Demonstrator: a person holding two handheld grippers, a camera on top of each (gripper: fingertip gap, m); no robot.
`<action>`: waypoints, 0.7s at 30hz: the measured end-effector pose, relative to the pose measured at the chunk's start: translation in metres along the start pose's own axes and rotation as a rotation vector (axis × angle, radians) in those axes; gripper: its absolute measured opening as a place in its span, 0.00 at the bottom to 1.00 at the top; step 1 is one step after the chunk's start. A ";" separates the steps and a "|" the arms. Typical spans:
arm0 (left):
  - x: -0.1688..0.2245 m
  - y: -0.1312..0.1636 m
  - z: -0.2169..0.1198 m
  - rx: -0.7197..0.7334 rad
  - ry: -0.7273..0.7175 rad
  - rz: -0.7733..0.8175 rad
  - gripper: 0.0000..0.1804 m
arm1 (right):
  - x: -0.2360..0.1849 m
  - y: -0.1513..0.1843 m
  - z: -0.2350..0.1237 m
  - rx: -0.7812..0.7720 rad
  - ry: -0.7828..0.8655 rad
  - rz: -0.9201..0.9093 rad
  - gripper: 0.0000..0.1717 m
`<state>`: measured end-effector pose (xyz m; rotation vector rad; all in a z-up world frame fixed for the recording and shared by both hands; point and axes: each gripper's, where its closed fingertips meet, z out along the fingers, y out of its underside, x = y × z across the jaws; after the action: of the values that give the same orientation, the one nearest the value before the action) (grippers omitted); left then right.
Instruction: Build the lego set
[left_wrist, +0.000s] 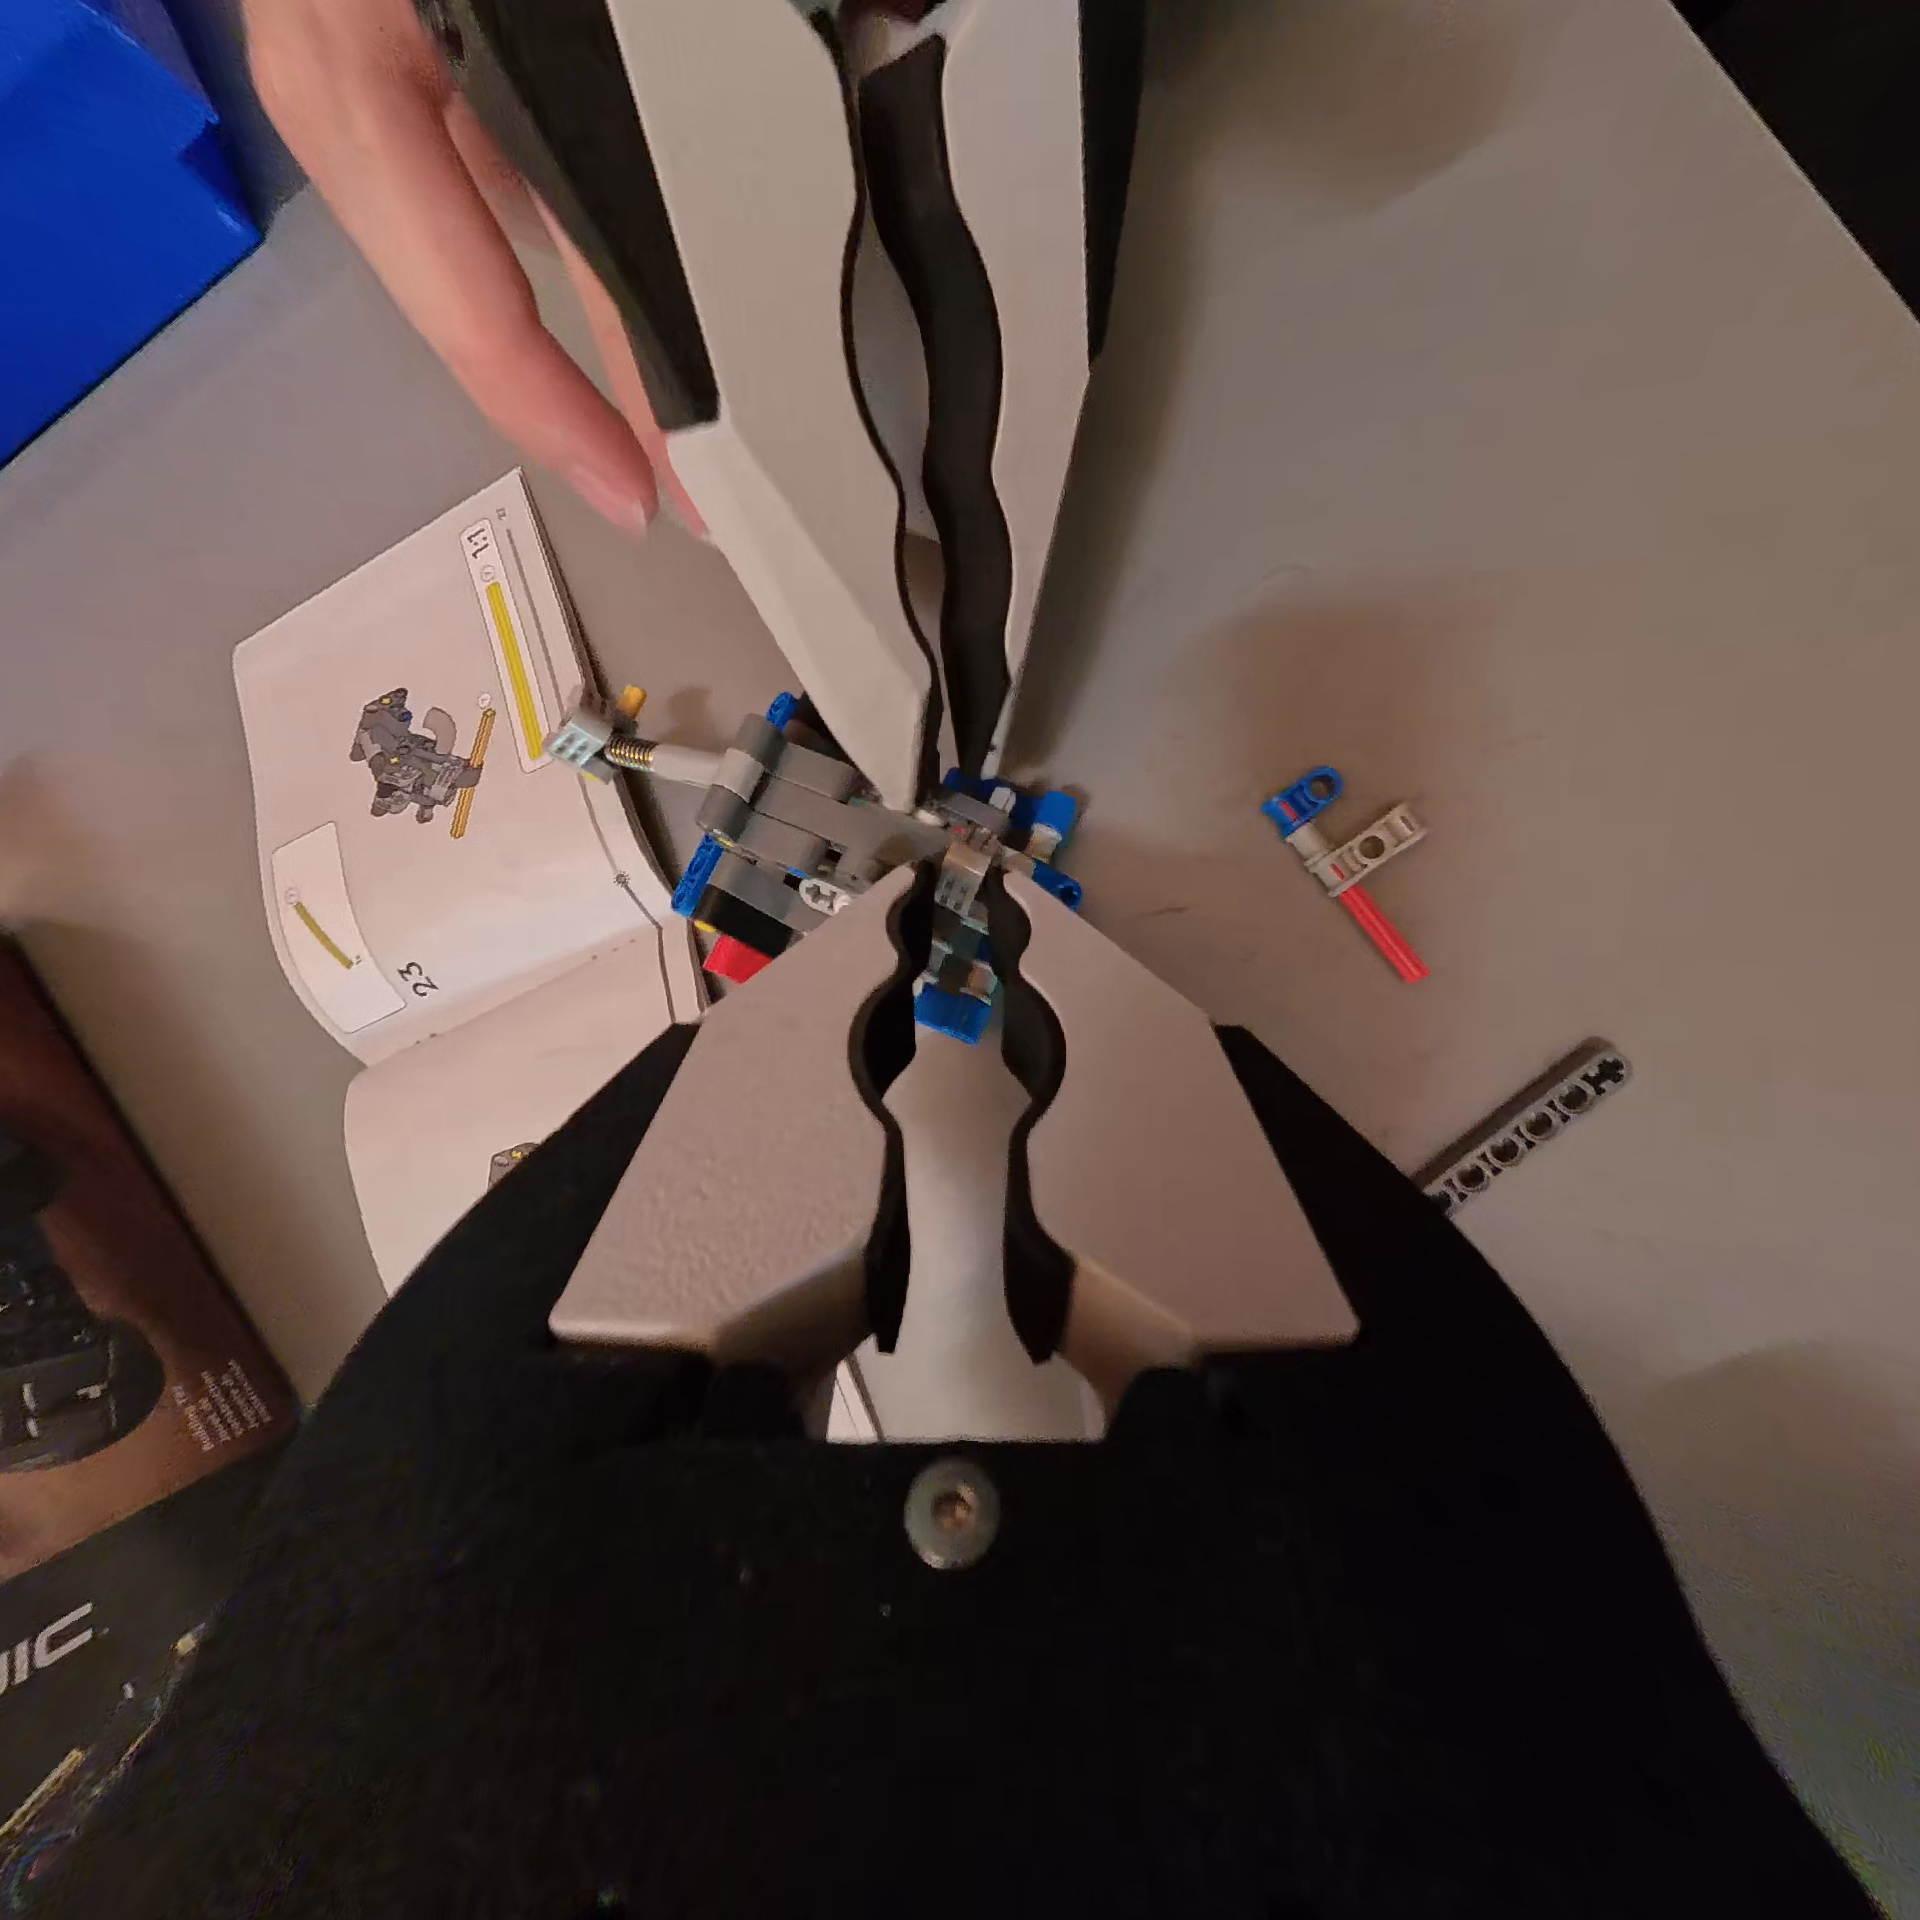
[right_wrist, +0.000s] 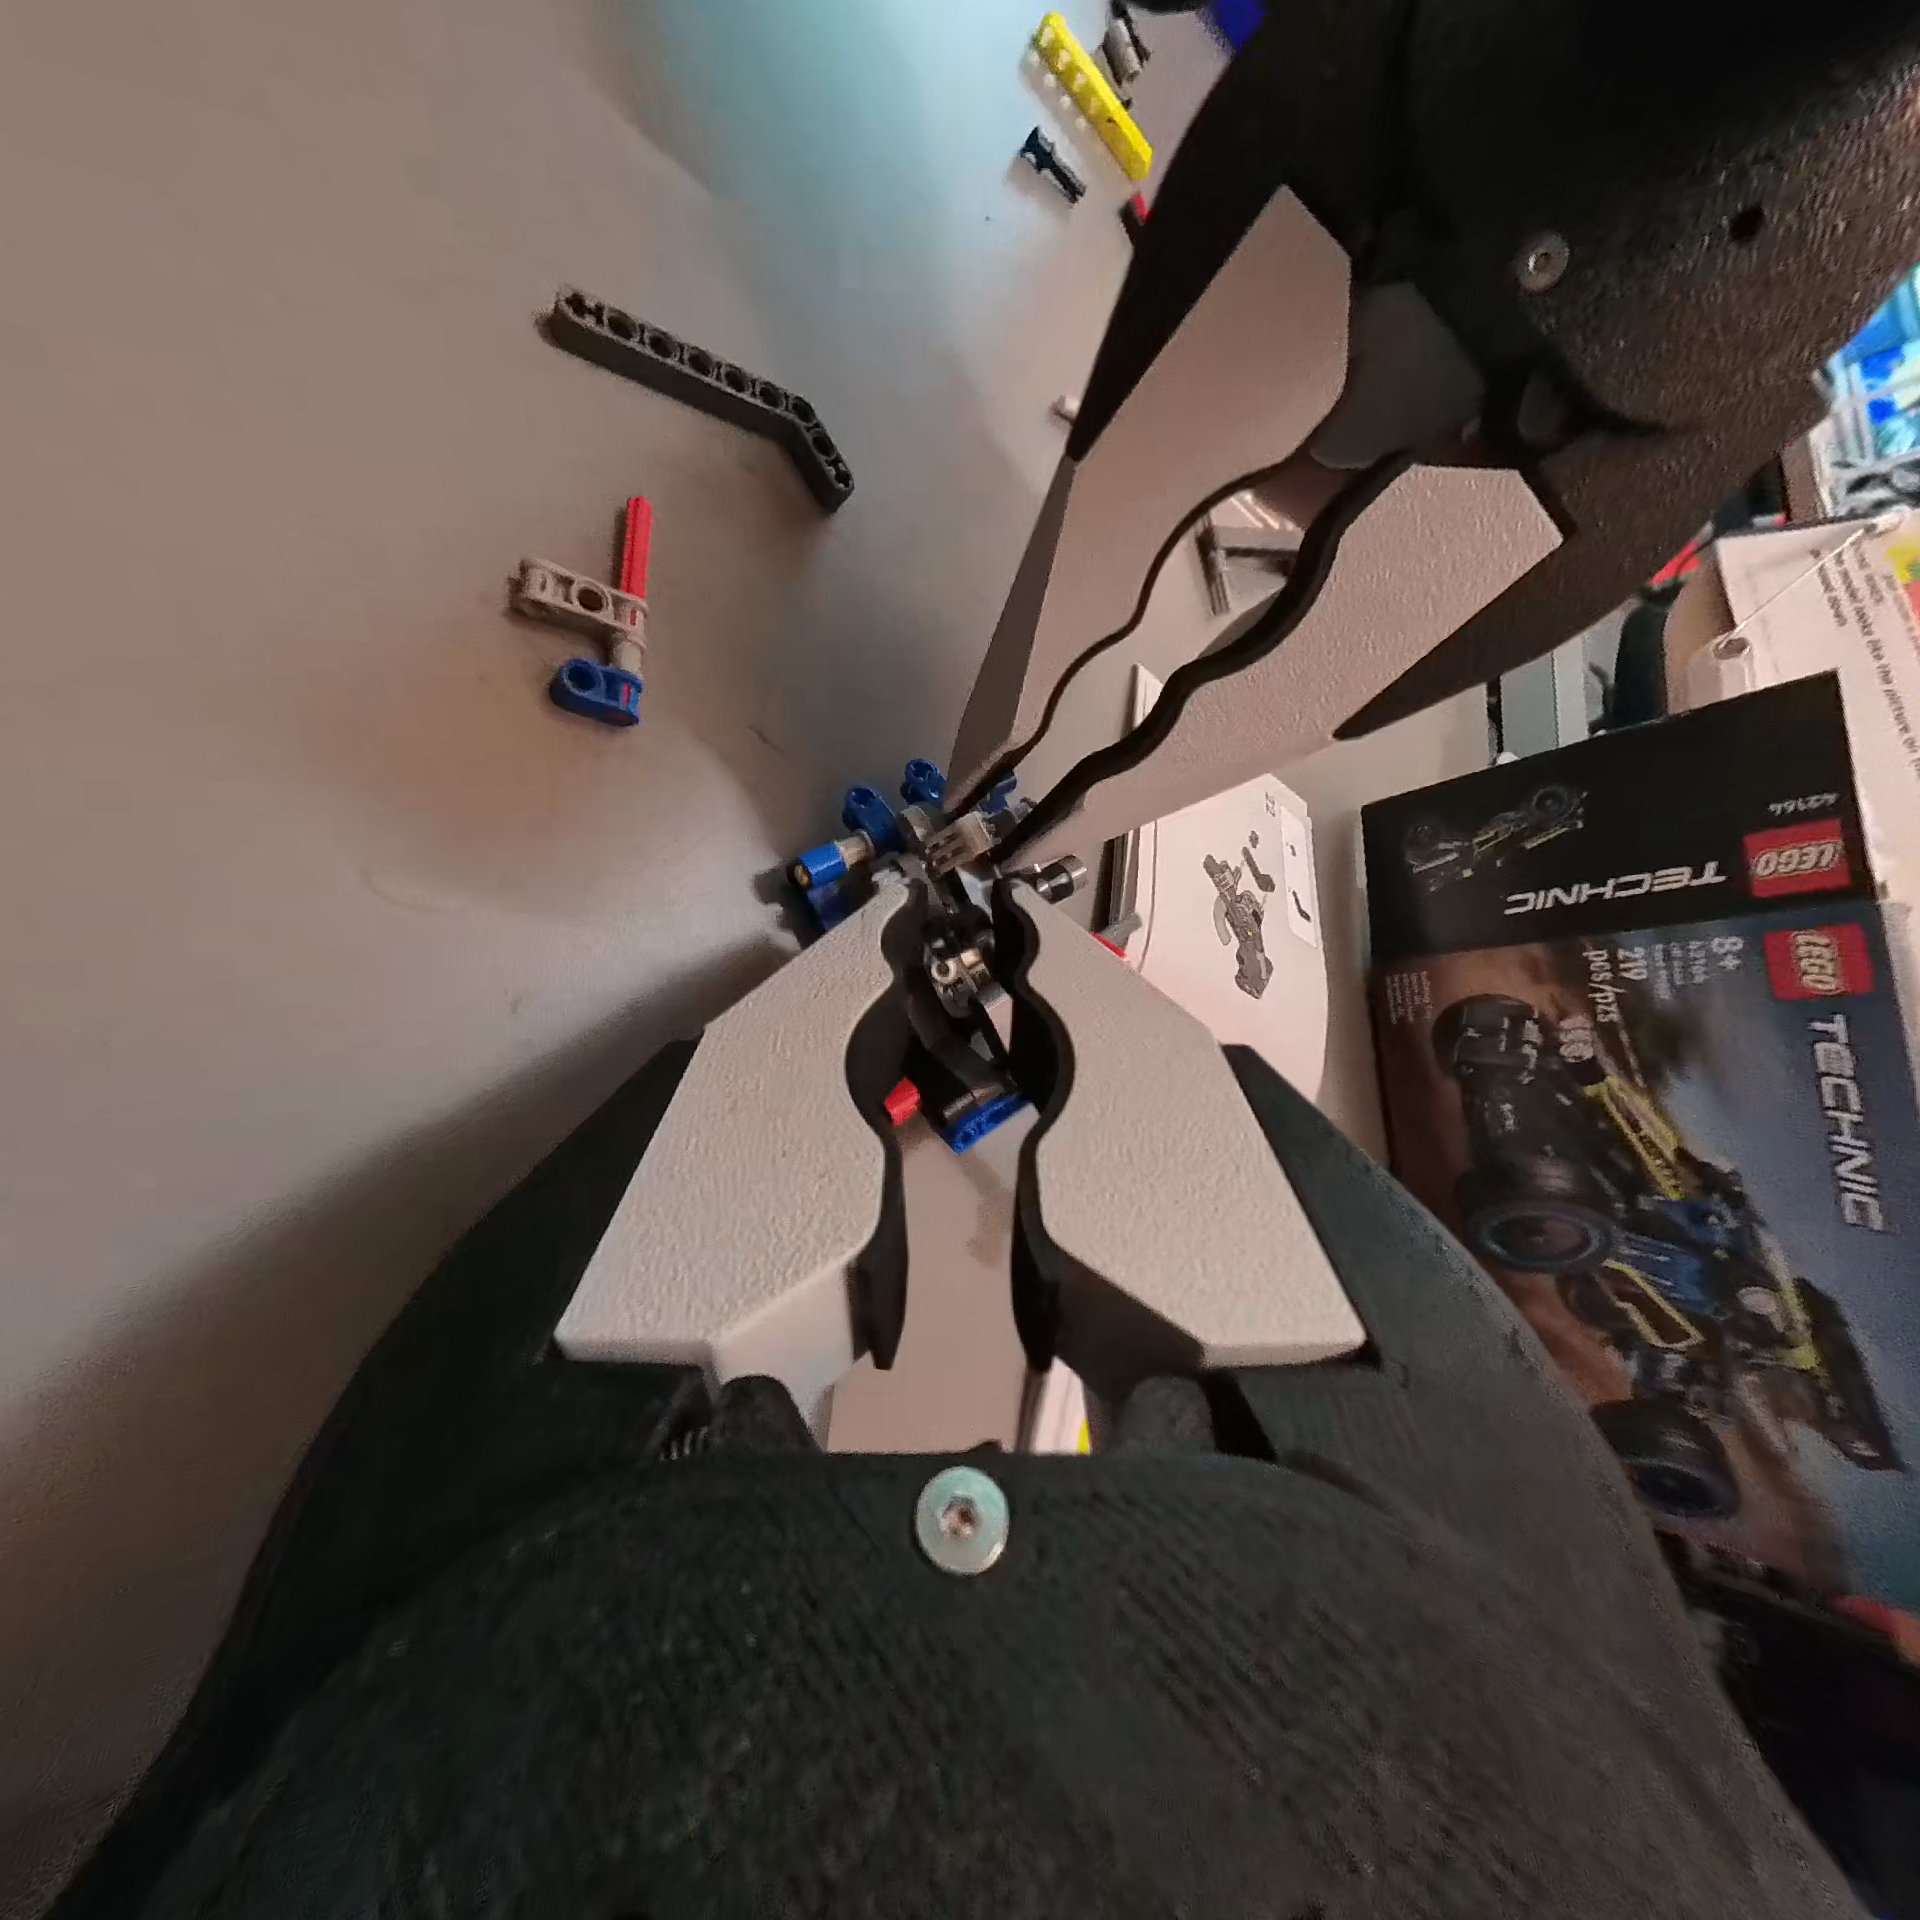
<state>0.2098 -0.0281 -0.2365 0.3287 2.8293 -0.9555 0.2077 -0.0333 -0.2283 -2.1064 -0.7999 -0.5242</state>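
From the left wrist view: left gripper (left_wrist: 958, 883) pinching a small grey connector at the near end of a grey-and-blue brick assembly (left_wrist: 800, 821), pads pressed on the piece's two sides. Opposite, right gripper (left_wrist: 961, 774) reaching down from the top of the frame, tips nearly closed on the same cluster — exact contact hard to make out here. A hand (left_wrist: 468, 270) alongside that gripper's body. Just left, an open instruction booklet (left_wrist: 416, 790) on the table (left_wrist: 1455, 520); to the right, loose and well apart, a red axle with blue and grey connectors (left_wrist: 1345, 857) and a long grey beam (left_wrist: 1527, 1122). From the right wrist view: right gripper (right_wrist: 951, 909) closed around the dark part of the build, pads against its sides, blue pins sticking out beyond the tips. Left gripper (right_wrist: 982, 826) meeting it from the upper right, clamped on the pale grey piece. Off to the side, a yellow beam (right_wrist: 1091, 94) and the set's box (right_wrist: 1621, 987). Judging by that — a partly built model, gripped from both ends, several loose parts unattached.
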 end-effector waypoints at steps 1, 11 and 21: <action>0.000 0.000 0.000 -0.002 0.000 0.001 0.03 | 0.001 0.000 -0.003 -0.017 0.008 -0.022 0.05; -0.005 -0.001 0.001 -0.033 -0.078 0.081 0.05 | -0.006 0.007 0.002 -0.116 0.083 -0.082 0.09; -0.005 0.001 0.001 -0.116 -0.297 0.292 0.04 | 0.015 -0.003 -0.025 0.048 0.184 0.212 0.10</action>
<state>0.2146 -0.0289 -0.2372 0.5208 2.4680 -0.7109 0.2139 -0.0468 -0.2029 -2.0341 -0.4742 -0.5679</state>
